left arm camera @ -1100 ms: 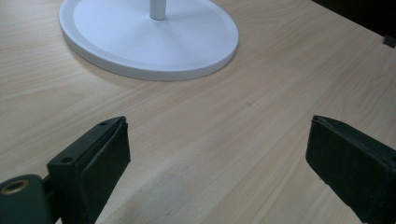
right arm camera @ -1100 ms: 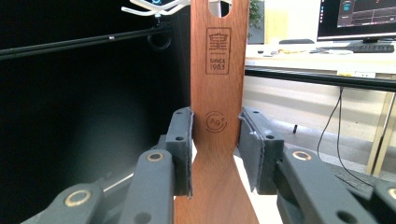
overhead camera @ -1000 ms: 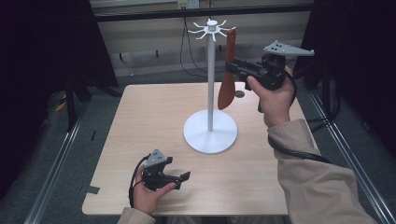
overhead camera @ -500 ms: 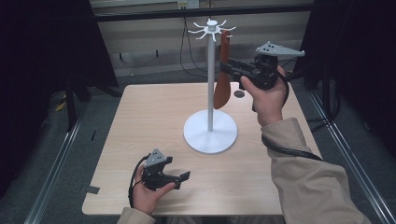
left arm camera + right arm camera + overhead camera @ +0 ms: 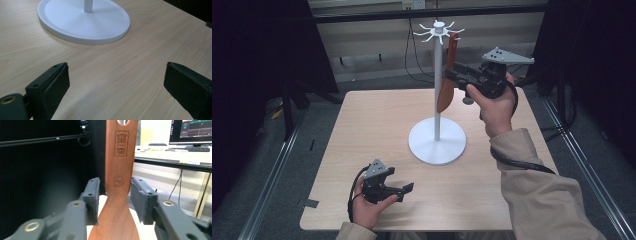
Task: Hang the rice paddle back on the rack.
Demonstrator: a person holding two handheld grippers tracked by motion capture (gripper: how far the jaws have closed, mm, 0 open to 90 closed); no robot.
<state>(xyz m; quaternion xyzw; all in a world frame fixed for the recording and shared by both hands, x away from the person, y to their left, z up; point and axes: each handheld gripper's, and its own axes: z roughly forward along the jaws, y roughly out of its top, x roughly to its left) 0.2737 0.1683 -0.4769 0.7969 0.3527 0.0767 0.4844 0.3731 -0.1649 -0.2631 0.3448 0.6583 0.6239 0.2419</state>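
A white hanging rack [image 5: 437, 143] with hooks at its top stands mid-table; its round base [image 5: 85, 22] lies ahead in the left gripper view. A brown wooden spatula [image 5: 445, 94] hangs upright beside the pole, its top at a hook. My right gripper [image 5: 451, 75], held high, has its jaws on either side of the spatula's handle [image 5: 120, 170]; a narrow gap shows at one pad, so it is open. My left gripper [image 5: 408, 188] rests low at the table's near edge, open, with bare wood between its jaws [image 5: 116, 82].
The light wooden table [image 5: 377, 125] has dark floor and metal rails on both sides. A desk with a monitor [image 5: 192, 131] stands in the background of the right gripper view. A black cable trails from the right gripper along the sleeve [image 5: 522, 165].
The right gripper has carried the spatula left and up to the rack's hooks, and its jaws have eased apart. The left gripper has not moved.
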